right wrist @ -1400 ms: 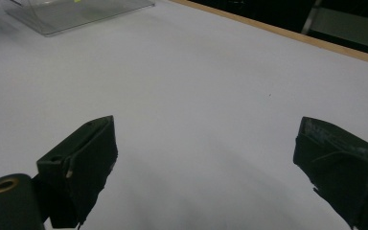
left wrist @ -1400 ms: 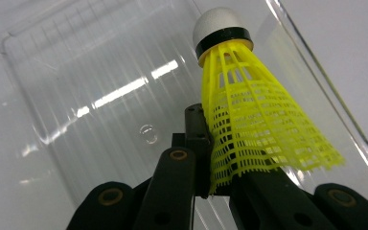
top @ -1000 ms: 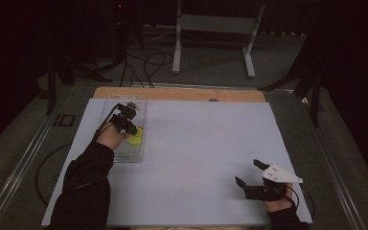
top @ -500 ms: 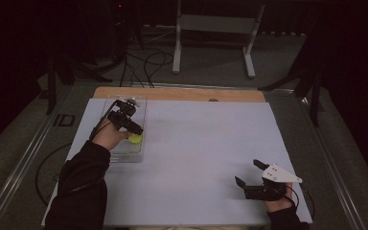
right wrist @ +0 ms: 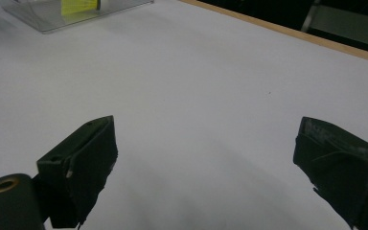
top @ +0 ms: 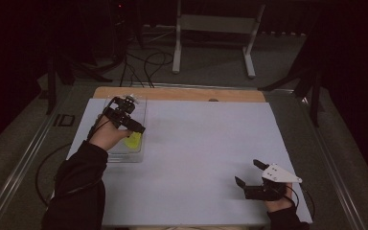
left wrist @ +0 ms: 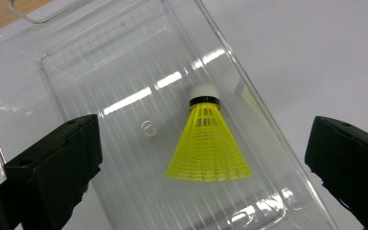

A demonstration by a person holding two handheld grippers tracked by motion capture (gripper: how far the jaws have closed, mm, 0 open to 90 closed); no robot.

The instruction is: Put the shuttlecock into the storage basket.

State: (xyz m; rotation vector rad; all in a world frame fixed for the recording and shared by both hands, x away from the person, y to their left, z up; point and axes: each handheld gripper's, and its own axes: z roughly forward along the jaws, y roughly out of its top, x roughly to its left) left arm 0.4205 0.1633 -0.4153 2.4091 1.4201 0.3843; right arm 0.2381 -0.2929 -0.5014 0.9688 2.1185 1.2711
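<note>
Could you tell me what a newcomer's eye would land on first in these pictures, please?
The bright yellow shuttlecock stands out first, lying in a clear plastic tray at the left side of the white table. The left tongs hang over it, jaws wide apart and gripping nothing. The right tongs, also open, sit over bare tabletop near the front right corner.

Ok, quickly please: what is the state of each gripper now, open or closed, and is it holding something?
Left gripper: open, holding nothing, above the yellow shuttlecock in the clear tray.
Right gripper: open, holding nothing.
</note>
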